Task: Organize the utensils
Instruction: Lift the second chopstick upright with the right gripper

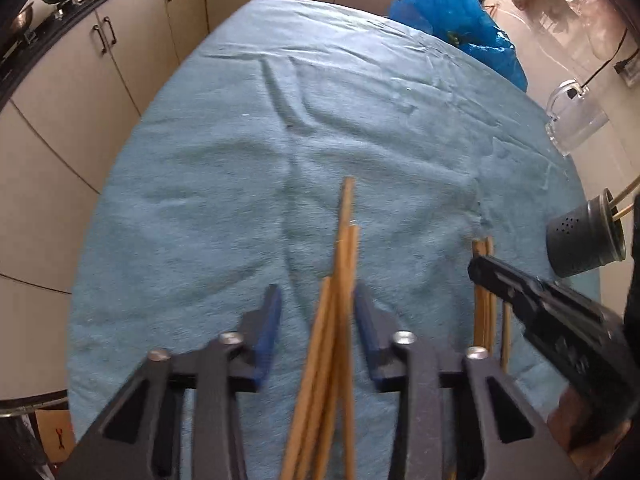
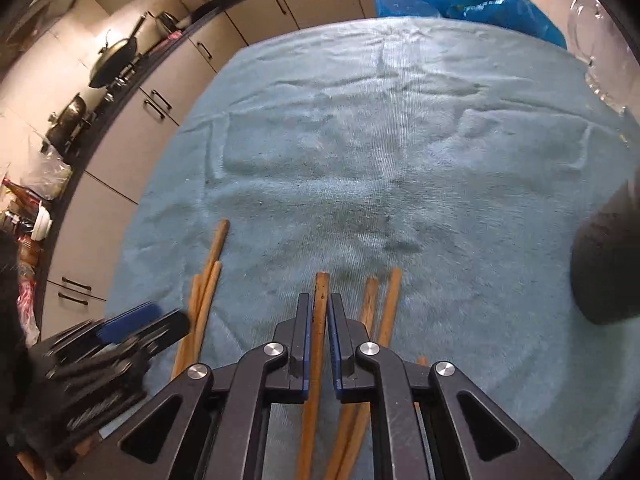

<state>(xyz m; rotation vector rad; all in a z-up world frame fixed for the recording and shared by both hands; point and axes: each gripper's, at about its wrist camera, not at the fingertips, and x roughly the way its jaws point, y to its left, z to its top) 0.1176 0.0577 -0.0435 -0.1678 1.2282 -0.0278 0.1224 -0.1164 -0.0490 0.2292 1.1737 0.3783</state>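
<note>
1. A blue towel (image 1: 240, 184) covers the table, creased in several places, and wooden chopsticks lie on it in two loose groups.
2. The left gripper (image 1: 316, 312) hovers low over the left bunch (image 1: 340, 300), its blue-padded jaws spread wide to either side of the sticks. The pads look clear of the wood, though the nearer sticks pass close to the right pad.
3. The sticks in that bunch fan out slightly, one reaching farther up the towel than the others.
4. The right gripper (image 2: 319, 312) sits over the right bunch (image 2: 380, 308), its jaws drawn in narrow around a single chopstick (image 2: 320, 320). The pads stand just beside the stick on both sides; whether they actually press it cannot be told.
5. Two more sticks of that bunch lie just right of the held-between one, crossing near the bottom of the right wrist view.
6. In the right wrist view the left gripper shows at the lower left, blurred, beside the left bunch (image 2: 204, 292).
7. A dark grey holder (image 1: 584, 236) stands at the right edge of the towel with thin sticks poking out of it, well apart from both bunches.
8. A blue bag (image 1: 460, 16) lies at the far end of the table, and a clear jug (image 1: 572, 120) stands off the right side.
9. Cabinets (image 1: 80, 92) run along the left.
</note>
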